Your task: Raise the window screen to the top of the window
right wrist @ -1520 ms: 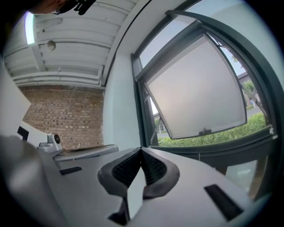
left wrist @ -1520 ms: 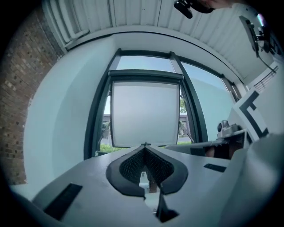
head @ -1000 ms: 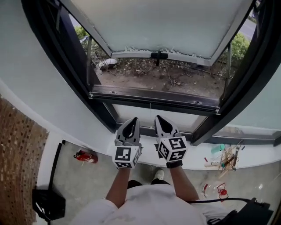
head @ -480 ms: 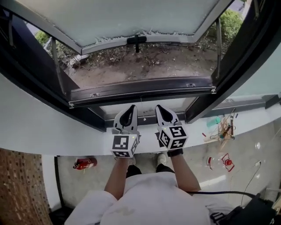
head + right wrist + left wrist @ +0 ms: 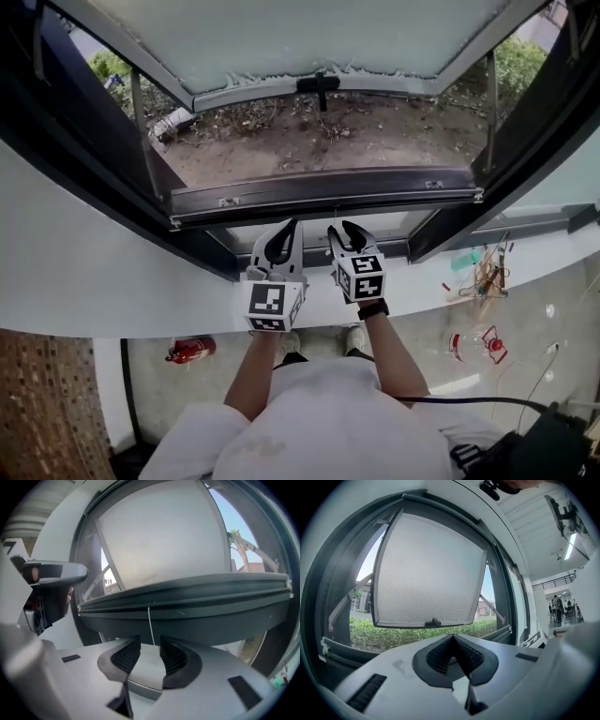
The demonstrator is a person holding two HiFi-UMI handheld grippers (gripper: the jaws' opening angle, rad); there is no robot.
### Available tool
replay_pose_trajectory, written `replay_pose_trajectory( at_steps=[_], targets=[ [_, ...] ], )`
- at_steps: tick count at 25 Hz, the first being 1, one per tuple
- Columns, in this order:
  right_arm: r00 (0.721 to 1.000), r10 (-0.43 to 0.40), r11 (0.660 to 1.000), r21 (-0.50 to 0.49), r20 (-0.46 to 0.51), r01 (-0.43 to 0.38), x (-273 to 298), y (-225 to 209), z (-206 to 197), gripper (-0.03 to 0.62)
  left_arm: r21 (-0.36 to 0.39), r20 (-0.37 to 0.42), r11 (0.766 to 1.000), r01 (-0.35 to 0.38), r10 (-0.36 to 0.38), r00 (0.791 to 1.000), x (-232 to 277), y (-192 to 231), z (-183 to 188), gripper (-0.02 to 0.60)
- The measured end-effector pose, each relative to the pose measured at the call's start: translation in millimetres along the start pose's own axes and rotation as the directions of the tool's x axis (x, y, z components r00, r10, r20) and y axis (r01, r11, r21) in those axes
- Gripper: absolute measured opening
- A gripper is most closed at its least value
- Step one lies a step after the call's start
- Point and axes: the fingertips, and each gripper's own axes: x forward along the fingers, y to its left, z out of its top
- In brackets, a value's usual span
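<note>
Person in a white short-sleeved shirt (image 5: pixel 314 427), black band (image 5: pixel 372 310) on the right wrist. Left gripper (image 5: pixel 289 226) and right gripper (image 5: pixel 343 229): pale grey shells, black ribbed pads (image 5: pixel 127 657), cubes (image 5: pixel 267 302) of black-and-white square markers. Right jaws have just been opening, nothing between them.

Dark window frame (image 5: pixel 66 141) is set in white wall (image 5: pixel 75 281); grey floor (image 5: pixel 534 319) is seen below w/ red extinguisher (image 5: pixel 190 350), brick patch (image 5: pixel 42 412) at L; lit by daylight.

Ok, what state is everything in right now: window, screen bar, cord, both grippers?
window: swung open outward.
screen bar: low, at the bottom of the opening.
cord: hanging from the bar, not gripped.
left gripper: shut, empty.
right gripper: jaws have just been opening, nothing between them.
</note>
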Motion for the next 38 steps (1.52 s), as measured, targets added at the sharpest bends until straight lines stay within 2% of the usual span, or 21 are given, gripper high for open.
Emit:
replay_pose_trajectory(
  at_steps=[4,10,12,15,20,28,30,33,36,38],
  targets=[
    [0.997,-0.012,1.000,0.022,-0.071,0.014,23.8,0.4,-24.5,0.110,0.003,-0.002,1.000,-0.021,0.021,1.000,-5.9,16.2,-3.2,0.000],
    [0.994,-0.061,0.996,0.061,-0.085,0.067,48.1,-12.4,-32.6,0.102,0.003,-0.011,1.000,-0.031,0.031,0.999,-3.1,26.9,-4.2,0.000],
    [0.993,-0.079,0.994,0.063,-0.087,0.085,50.6,-16.1,-36.2,0.034,0.002,-0.009,0.999,-0.032,0.032,0.999,-1.5,29.2,-4.9,0.000],
    [0.993,-0.062,0.995,0.076,-0.096,0.069,53.2,-17.9,-45.5,0.005,-0.004,-0.008,1.000,-0.024,0.024,1.000,3.6,26.6,-5.5,0.000],
    [0.994,-0.051,0.999,0.015,-0.099,0.052,49.0,-13.9,-50.6,0.002,-0.006,-0.009,1.000,0.014,-0.014,1.000,13.4,10.4,-6.3,0.000],
    [0.970,-0.093,0.995,-0.040,-0.226,0.086,30.3,-25.4,-100.7,0.002,0.006,-0.016,0.997,0.079,-0.079,0.997,27.1,-17.1,-8.5,0.000],
    [0.948,-0.107,0.994,-0.056,-0.301,0.094,24.5,-30.6,-130.1,0.002,0.009,-0.030,0.996,0.085,-0.085,0.996,30.0,-18.9,-10.8,0.000],
    [0.893,-0.118,0.993,-0.052,-0.435,0.106,11.1,-43.3,-192.0,0.002,0.031,-0.061,0.996,0.083,-0.081,0.995,37.0,-15.0,-16.4,0.000],
    [0.834,-0.134,0.990,-0.038,-0.536,0.134,-14.8,-58.4,-243.8,0.002,0.117,-0.112,0.990,0.084,-0.071,0.991,44.9,-10.2,-23.1,0.000],
    [0.788,-0.152,0.986,-0.031,-0.596,0.166,-35.1,-67.6,-273.9,0.002,0.202,-0.157,0.974,0.099,-0.067,0.985,46.8,-8.8,-28.1,0.000]
  ],
)
